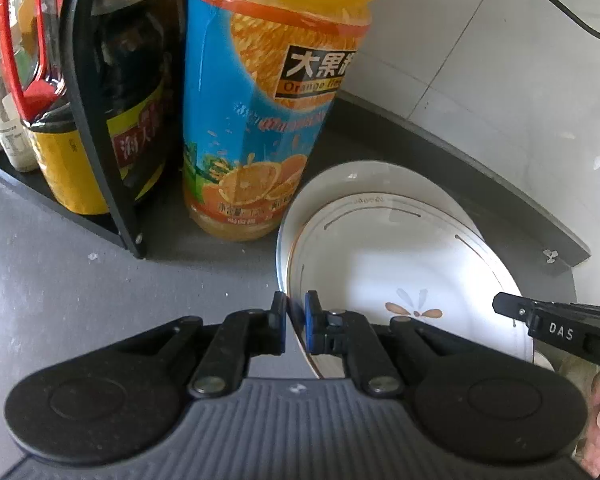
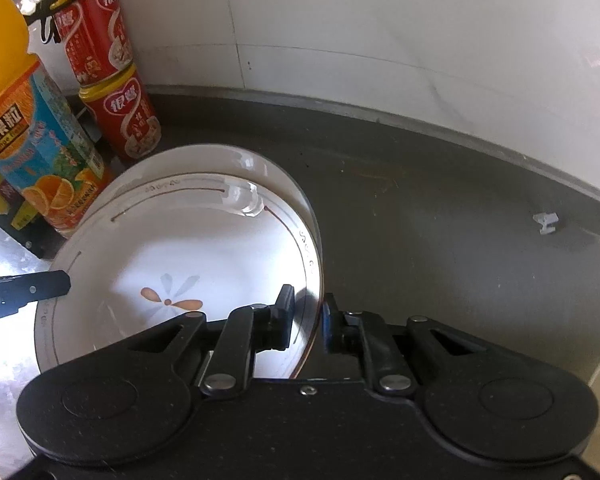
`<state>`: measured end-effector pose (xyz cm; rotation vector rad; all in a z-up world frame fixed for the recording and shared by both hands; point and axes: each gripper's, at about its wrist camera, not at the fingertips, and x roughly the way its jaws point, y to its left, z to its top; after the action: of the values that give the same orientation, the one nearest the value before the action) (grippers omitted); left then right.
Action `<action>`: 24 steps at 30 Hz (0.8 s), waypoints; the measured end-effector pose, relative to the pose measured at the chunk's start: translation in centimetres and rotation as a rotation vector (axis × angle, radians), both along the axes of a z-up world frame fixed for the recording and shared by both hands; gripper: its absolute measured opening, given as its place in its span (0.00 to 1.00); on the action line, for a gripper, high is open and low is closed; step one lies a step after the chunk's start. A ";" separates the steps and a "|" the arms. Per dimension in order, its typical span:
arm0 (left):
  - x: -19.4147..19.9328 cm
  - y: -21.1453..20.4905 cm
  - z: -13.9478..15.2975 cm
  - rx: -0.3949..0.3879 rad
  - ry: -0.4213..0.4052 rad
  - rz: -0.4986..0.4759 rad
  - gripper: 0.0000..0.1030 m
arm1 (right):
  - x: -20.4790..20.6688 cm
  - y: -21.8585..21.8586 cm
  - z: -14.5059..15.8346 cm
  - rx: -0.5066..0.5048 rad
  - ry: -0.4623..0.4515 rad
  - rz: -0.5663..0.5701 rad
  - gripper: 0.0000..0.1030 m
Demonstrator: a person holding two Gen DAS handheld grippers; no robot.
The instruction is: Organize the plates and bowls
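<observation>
A white plate [image 1: 384, 264] with a thin brown ring and a small flower print lies on top of a plain white plate [image 1: 364, 178] on the dark counter. My left gripper [image 1: 296, 312] is shut on the flowered plate's left rim. My right gripper [image 2: 308, 312] is shut on the same plate's [image 2: 188, 248] right rim; it also shows in the left wrist view [image 1: 540, 320]. The lower plate [image 2: 220, 158] peeks out behind. The left gripper's finger shows in the right wrist view [image 2: 32, 290].
An orange juice bottle [image 1: 268, 112] stands just behind the plates, next to a black rack [image 1: 88, 112] with dark sauce bottles. Two red cans [image 2: 112, 68] are stacked by the white tiled wall [image 2: 380, 20]. The dark counter [image 2: 440, 220] stretches right, with a small white clip [image 2: 545, 222].
</observation>
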<state>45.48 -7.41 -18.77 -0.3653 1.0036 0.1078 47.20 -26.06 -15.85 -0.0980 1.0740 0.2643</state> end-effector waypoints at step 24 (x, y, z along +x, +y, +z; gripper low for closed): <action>-0.8 -0.3 2.1 -0.031 0.030 0.038 0.09 | 1.0 1.3 -0.4 -0.063 -0.058 0.030 0.14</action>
<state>44.65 -7.70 -16.71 -0.4122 1.0295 0.1324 48.22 -24.81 -16.22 -0.1777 1.0239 0.2530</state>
